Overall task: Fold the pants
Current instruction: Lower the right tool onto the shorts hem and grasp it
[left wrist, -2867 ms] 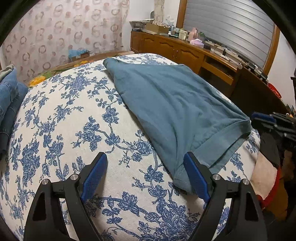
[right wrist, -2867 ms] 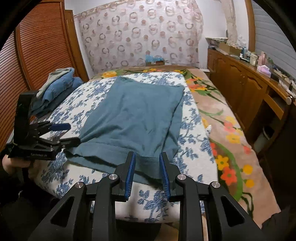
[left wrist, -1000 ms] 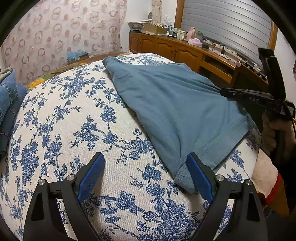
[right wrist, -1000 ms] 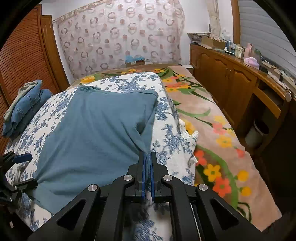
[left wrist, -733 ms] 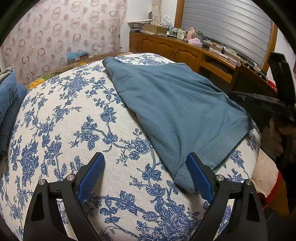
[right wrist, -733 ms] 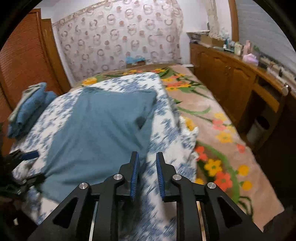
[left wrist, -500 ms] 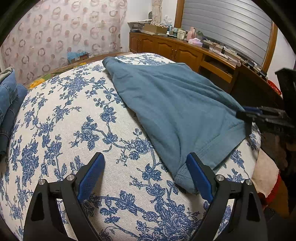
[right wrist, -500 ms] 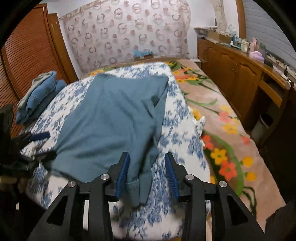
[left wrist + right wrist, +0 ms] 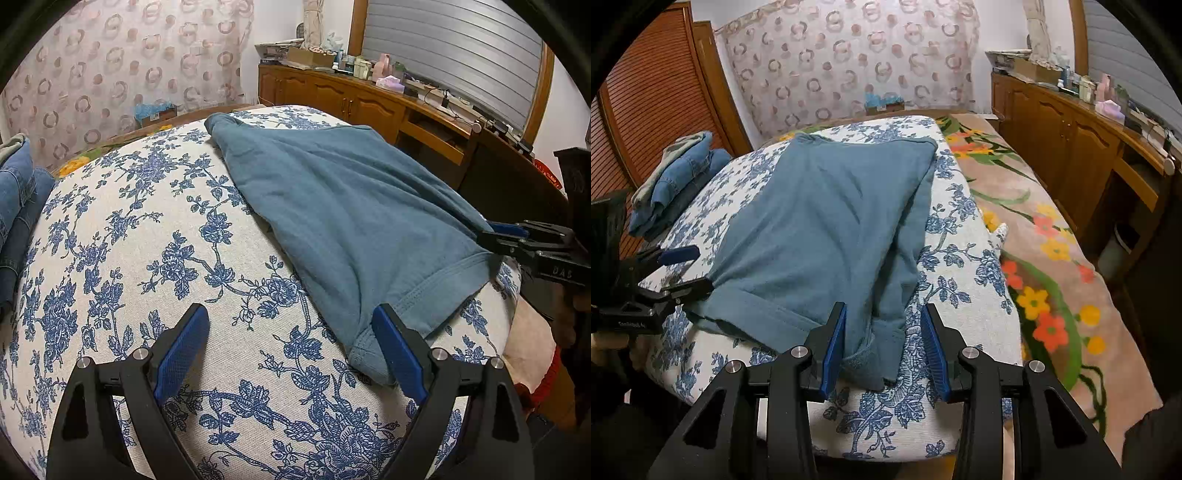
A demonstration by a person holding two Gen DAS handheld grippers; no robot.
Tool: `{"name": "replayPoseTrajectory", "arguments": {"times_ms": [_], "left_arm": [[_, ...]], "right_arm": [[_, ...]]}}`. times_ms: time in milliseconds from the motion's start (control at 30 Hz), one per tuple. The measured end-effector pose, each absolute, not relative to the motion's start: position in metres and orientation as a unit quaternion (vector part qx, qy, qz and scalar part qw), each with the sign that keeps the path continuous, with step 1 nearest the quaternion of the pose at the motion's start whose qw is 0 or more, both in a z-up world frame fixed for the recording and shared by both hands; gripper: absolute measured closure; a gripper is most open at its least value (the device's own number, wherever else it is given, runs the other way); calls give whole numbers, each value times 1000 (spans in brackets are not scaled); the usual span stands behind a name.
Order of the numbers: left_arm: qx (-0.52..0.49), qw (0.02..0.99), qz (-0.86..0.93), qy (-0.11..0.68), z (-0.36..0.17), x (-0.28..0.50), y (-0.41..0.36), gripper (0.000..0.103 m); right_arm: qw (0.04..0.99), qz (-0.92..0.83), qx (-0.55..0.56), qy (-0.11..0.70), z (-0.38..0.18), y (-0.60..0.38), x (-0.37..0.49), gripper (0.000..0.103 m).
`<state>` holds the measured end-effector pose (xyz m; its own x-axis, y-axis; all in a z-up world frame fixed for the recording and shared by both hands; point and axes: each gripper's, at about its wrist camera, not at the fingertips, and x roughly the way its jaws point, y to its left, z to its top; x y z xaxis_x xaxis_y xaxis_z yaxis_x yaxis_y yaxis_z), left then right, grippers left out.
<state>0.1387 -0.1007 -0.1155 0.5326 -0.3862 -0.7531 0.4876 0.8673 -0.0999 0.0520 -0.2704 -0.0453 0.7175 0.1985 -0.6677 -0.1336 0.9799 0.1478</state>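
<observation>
Teal pants point(image 9: 343, 210) lie folded lengthwise on a white cushion with blue flowers point(image 9: 155, 258); they also show in the right wrist view point(image 9: 827, 221). My left gripper point(image 9: 291, 350) is open, low over the cushion, its right finger touching the near hem corner. In the right wrist view it point(image 9: 683, 269) sits at the left hem corner. My right gripper point(image 9: 882, 343) is open, its fingers on either side of the right hem corner point(image 9: 871, 354) at the cushion's front edge. It also shows at the right in the left wrist view point(image 9: 502, 236).
Folded jeans point(image 9: 679, 173) are stacked at the cushion's far left. A floral blanket point(image 9: 1045, 258) covers the bed to the right. A wooden sideboard point(image 9: 1082, 147) with clutter runs along the right wall. A slatted wooden door point(image 9: 646, 92) is on the left.
My right gripper was shut on the pants' right edge, let go, opened and came down to the right hem corner. The left gripper has stayed still and open.
</observation>
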Motion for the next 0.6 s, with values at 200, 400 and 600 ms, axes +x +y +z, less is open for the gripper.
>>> {"name": "replayPoseTrajectory", "arguments": {"times_ms": [200, 400, 600], "left_arm": [[61, 873, -250, 413, -115, 138, -101, 12], [62, 873, -250, 414, -116, 138, -101, 12], [62, 873, -250, 414, -115, 138, -102, 12]], "right_arm": [[930, 94, 50, 351, -41, -271, 43, 61], [923, 107, 38, 366, -47, -263, 43, 61], [923, 101, 37, 370, -49, -264, 47, 62]]}}
